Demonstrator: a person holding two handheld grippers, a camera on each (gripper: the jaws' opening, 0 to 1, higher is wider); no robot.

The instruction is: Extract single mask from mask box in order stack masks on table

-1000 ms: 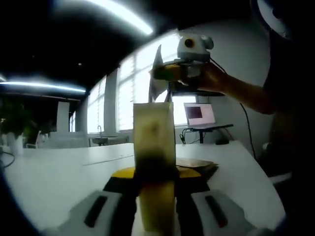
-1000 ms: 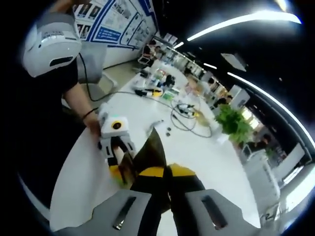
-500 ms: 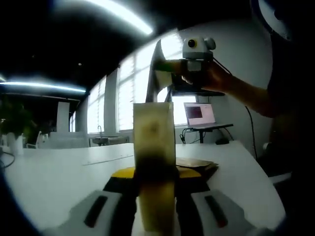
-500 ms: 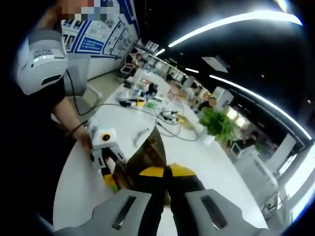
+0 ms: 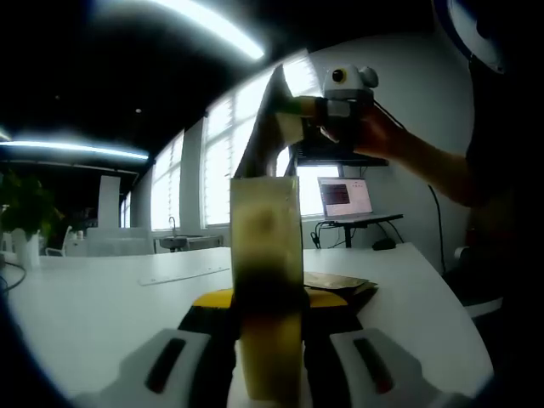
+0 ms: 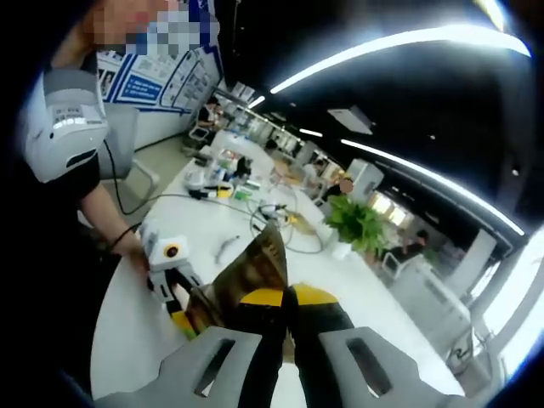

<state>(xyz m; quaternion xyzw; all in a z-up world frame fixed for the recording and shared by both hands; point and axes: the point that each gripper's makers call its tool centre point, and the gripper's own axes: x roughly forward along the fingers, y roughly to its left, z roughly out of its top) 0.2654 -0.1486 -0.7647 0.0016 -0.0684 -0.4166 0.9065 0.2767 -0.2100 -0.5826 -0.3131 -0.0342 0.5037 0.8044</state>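
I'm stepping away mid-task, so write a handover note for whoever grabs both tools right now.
Left tool: shut on the mask box, which it holds upright.
Right tool: shut on one mask, raised above the box. The mask's lower end reaches the box top, so it may not be fully out.
Done: a flat pile of masks lies on the white table behind the box.
Left: pull this mask free, lay it on the pile, then repeat.

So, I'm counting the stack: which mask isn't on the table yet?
The mask pinched in the right gripper, raised above the mask box; the other masks lie flat on the table behind it.
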